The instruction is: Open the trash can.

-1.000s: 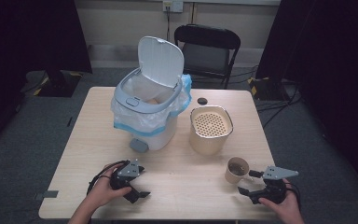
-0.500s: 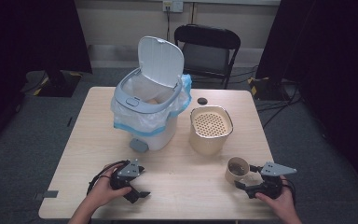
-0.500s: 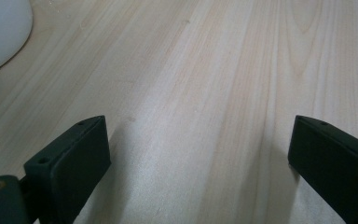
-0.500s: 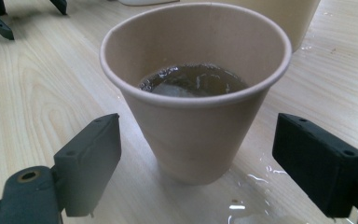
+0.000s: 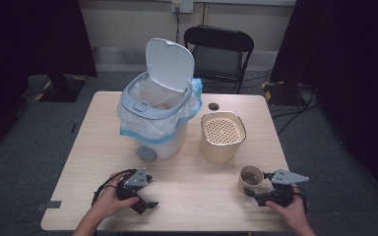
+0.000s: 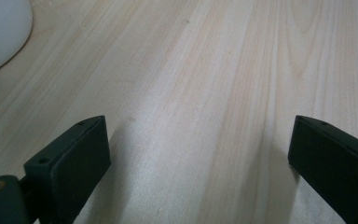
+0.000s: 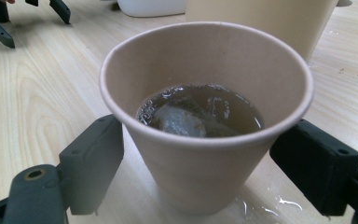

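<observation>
Paper is what you are about to squeeze: the brown paper cup [image 7: 206, 116] stands upright on the bench [image 5: 202, 196] directly between the jaws of your right claw [image 7: 205, 163], which is spread wide with a jaw on either side of the cup's lower wall and a gap visible on both sides, so it has hold of nothing yet. Dark liquid with a tea bag [image 7: 179, 120] sits inside, and a little wetness already shines on the wood at the cup's foot, just ahead of the right-hand jaw. If you close hard, the soft wall could buckle and push the liquid over the rim; if you close low and off-centre, the cup may tip away from the claw when lifted. A wet base could also let it slide rather than seat. The tan strainer container [image 5: 222, 136] stands close beyond the cup, so a forward nudge could knock into it. Your left claw [image 6: 200, 163] rests wide open over bare wood, gripping nothing, too far away to steady anything.
</observation>
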A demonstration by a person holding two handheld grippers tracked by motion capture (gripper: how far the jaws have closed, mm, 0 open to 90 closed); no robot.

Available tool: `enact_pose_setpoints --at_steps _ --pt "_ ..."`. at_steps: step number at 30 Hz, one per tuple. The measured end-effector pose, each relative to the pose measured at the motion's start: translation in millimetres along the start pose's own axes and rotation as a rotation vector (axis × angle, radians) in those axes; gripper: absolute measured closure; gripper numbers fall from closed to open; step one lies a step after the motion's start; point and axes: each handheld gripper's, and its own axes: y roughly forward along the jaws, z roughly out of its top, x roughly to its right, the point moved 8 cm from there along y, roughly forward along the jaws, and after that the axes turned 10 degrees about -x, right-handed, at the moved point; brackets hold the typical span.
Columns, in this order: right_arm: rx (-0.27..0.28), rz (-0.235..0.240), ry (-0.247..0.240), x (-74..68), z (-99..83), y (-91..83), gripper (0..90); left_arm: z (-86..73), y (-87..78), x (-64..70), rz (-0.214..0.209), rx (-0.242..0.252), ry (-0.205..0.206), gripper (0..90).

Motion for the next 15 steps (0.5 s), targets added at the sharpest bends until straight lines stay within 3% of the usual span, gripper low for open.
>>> enact_pose_setpoints --at_steps 6,15 --pt "0.020 -0.022 -0.009 0.8 1.9 -0.5 19.8 0.0 0.1 0.1 -0.001 -0.001 0.002 4.5" --pt "0.041 -0.002 -0.005 0.6 6.9 3.9 20.3 0.1 0.1 0.2 -0.001 0.000 0.002 4.3"
